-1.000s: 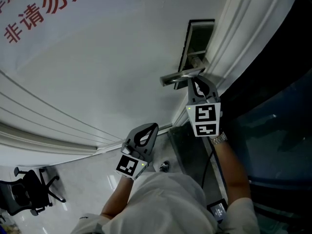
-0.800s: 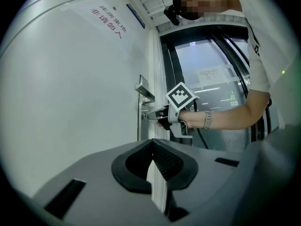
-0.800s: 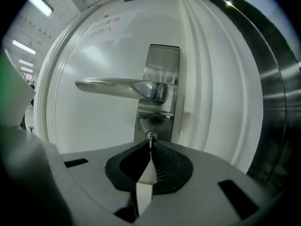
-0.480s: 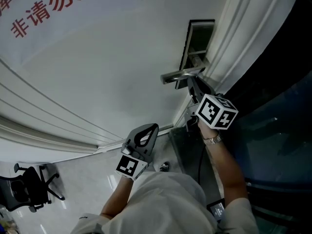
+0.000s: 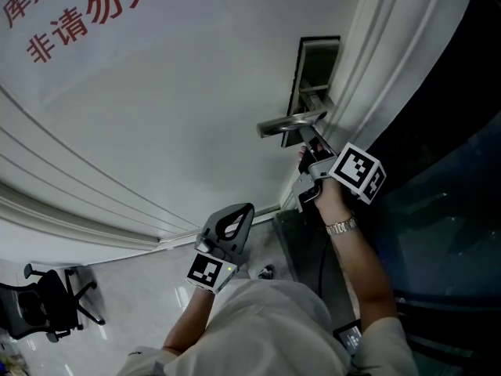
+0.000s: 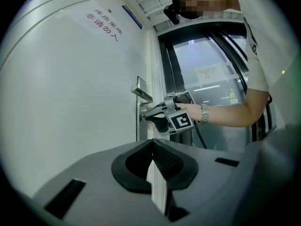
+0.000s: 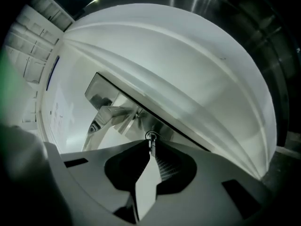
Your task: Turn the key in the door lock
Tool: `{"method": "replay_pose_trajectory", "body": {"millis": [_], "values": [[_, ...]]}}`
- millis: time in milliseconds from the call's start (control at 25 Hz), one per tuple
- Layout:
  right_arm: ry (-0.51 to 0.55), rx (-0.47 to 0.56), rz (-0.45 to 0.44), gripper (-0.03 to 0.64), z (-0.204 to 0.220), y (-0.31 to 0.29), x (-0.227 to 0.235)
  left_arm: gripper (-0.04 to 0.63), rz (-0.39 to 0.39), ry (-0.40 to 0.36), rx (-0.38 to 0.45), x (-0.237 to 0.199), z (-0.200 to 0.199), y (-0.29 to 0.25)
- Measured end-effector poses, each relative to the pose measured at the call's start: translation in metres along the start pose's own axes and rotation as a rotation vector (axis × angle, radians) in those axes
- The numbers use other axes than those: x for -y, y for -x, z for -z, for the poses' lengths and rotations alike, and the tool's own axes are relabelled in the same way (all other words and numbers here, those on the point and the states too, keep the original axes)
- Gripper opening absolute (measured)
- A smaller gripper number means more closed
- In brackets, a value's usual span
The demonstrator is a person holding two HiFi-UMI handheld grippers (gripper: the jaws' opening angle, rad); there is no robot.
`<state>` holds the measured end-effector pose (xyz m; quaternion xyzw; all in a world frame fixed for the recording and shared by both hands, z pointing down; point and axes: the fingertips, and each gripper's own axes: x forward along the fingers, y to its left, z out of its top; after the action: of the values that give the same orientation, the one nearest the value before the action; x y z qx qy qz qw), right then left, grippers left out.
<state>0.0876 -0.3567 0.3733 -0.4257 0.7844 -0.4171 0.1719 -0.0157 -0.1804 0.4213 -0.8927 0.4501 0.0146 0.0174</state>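
At centre right of the head view, the right gripper (image 5: 307, 149) meets the white door (image 5: 156, 116) just under the metal handle (image 5: 290, 122); the gripper hides the key there. Its own view shows its jaws pinched on the key (image 7: 151, 145), only a thin sliver of it showing below the round lock cylinder (image 7: 151, 136). Lower centre, the left gripper (image 5: 245, 210) hangs well apart, jaws pressed together on nothing. Red lettering (image 5: 86, 14) is cut off at the upper left.

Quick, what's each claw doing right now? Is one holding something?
Left claw: closed, holding nothing.
Right claw: closed on the key, which sits in the door lock.
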Motion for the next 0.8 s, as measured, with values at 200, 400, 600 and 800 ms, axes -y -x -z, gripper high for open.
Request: {"method": "replay_pose_trajectory", "body": {"millis": [200,400,600,800], "values": [[0.258,-0.069,-0.002,0.095,0.004,0.002,-0.006,0.003,-0.006,0.006,-0.015,0.0,0.002,0.001],[0.608,-0.081,0.039,0.139,0.006,0.005,-0.013,0.003,-0.009,0.002,-0.012,-0.001,0.002,0.001],[1.151,-0.024,0.159,0.141,0.001,0.014,-0.024,0.004,-0.004,0.013,-0.014,0.0,0.005,0.001],[1.634,-0.053,0.272,0.141,0.01,0.015,-0.027,0.003,-0.006,0.016,-0.016,-0.001,0.005,0.002]]}}
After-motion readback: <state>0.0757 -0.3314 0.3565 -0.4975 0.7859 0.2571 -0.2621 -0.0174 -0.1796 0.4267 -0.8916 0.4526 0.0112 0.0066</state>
